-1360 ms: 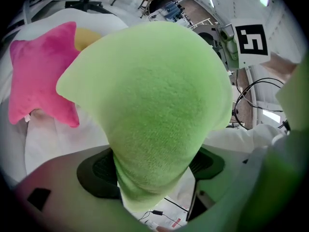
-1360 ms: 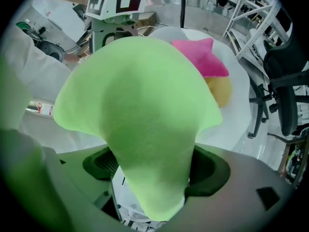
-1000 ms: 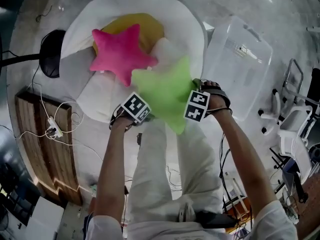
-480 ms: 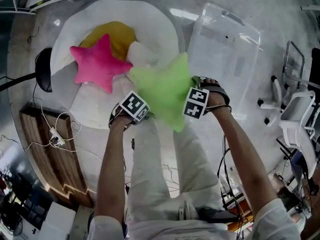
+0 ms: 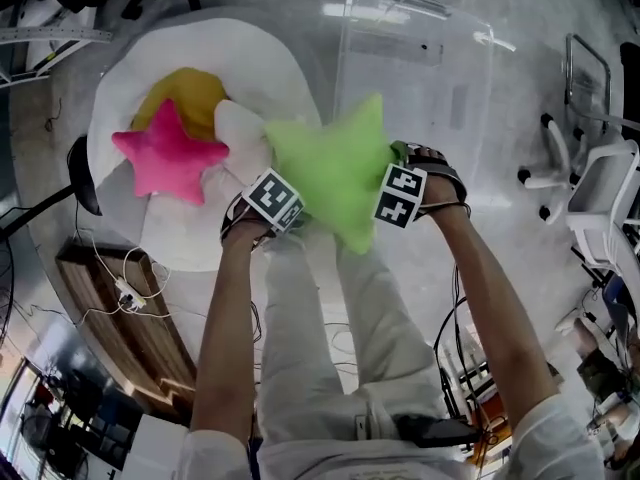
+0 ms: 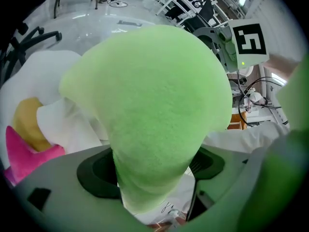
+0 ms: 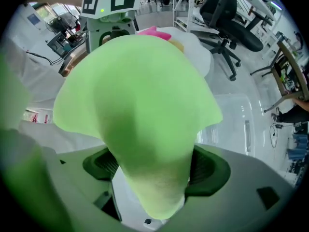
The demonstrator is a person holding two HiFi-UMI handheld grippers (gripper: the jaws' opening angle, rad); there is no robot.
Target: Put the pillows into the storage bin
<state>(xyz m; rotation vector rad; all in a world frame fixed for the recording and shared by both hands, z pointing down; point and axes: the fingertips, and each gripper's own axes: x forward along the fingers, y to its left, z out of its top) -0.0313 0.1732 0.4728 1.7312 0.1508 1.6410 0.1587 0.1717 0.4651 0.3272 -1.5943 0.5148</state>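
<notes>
A green star pillow (image 5: 335, 168) hangs in the air between both grippers, near the edge of the clear storage bin (image 5: 420, 78). My left gripper (image 5: 290, 206) is shut on one arm of the green pillow (image 6: 154, 124). My right gripper (image 5: 385, 183) is shut on another arm of the green pillow (image 7: 145, 124). A pink star pillow (image 5: 165, 153) and a yellow pillow (image 5: 190, 93) lie on the white beanbag (image 5: 265, 63) at the left. The pink pillow (image 6: 26, 153) also shows in the left gripper view.
The bin stands on the grey floor at the upper right. Office chairs (image 5: 590, 178) stand at the right edge. A wooden board (image 5: 130, 313) with cables and a dark chair base (image 5: 85, 173) lie to the left. The person's legs (image 5: 320, 338) are below the pillow.
Both grippers have carried the green pillow away from the beanbag and towards the bin. The beanbag with the pink and yellow pillows has slid left in the head view.
</notes>
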